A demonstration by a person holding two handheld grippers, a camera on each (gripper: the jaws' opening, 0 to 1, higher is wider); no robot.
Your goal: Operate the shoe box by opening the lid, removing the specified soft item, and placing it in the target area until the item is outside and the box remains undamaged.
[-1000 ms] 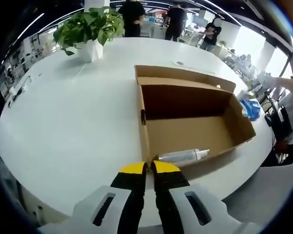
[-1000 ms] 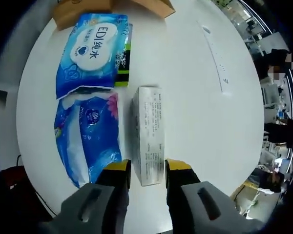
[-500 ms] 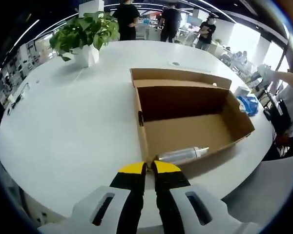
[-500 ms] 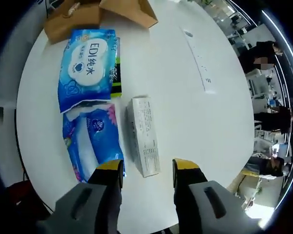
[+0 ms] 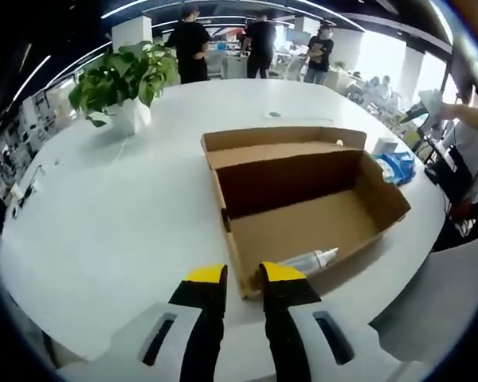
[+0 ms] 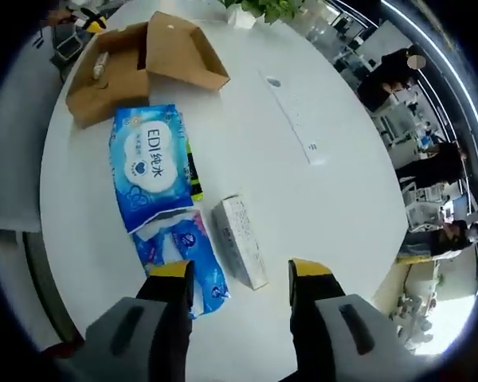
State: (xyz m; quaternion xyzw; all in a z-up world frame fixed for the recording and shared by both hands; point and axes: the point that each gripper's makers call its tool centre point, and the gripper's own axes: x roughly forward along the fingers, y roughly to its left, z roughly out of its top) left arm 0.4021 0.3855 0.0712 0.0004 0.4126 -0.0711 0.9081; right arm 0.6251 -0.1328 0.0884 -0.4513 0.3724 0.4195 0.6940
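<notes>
Open cardboard shoe box (image 5: pixel 303 191); glossy blue wipes pack (image 6: pixel 150 163); white table (image 6: pixel 303 207).

Brown shoe box (image 5: pixel 303 191) is sitting on a white table (image 5: pixel 119 207). Blue-and-white wipes packs (image 6: pixel 151 171) are lying beside a white carton (image 6: pixel 240 241). Yellow tips are showing on both grippers.

In the left gripper view the bottle (image 5: pixel 309 260) lies partly behind the near wall of the shoe box (image 5: pixel 303 199), its lower end hidden. In the right gripper view a green-edged packet (image 6: pixel 193 171) is mostly covered by the blue wipes pack (image 6: pixel 150 163). The white carton's (image 6: pixel 240 241) print is too small to read.
</notes>
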